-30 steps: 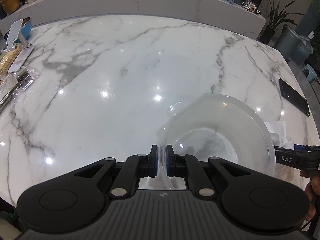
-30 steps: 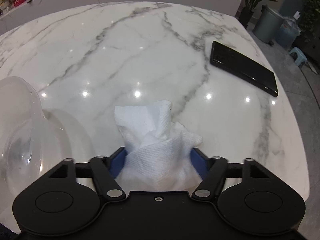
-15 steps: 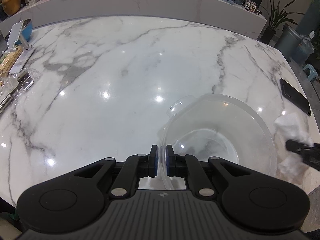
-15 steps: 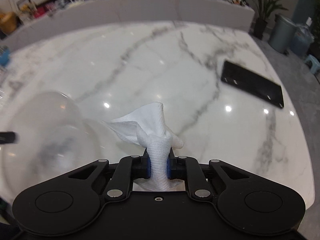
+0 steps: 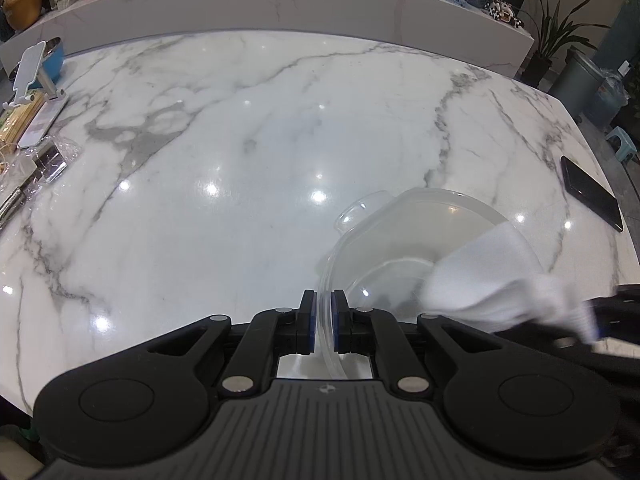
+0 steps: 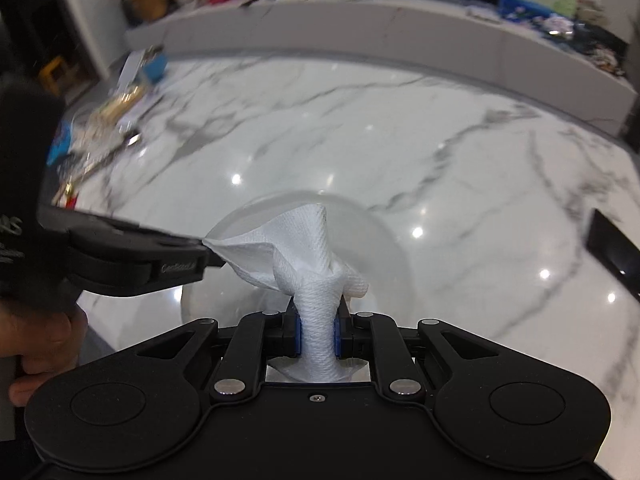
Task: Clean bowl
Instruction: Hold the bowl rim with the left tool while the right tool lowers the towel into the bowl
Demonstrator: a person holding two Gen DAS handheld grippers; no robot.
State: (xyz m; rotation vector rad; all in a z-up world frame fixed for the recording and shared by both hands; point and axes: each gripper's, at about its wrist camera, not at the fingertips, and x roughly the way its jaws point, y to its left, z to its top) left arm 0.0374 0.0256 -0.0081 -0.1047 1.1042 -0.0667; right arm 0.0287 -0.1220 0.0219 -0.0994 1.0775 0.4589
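A clear plastic bowl sits on the white marble table near its front right. My left gripper is shut on the bowl's near rim. My right gripper is shut on a crumpled white paper towel, which hangs over the bowl. In the left wrist view the towel reaches into the bowl from the right, blurred by motion. The left gripper also shows in the right wrist view, at the bowl's left rim.
A black phone lies near the table's right edge and also shows in the right wrist view. A phone stand, a blue dish and clutter sit at the far left. A long marble counter runs behind.
My right gripper closed on the paper towel, lifted it off the table and swung it left over the bowl. The left gripper kept its hold on the bowl's rim.
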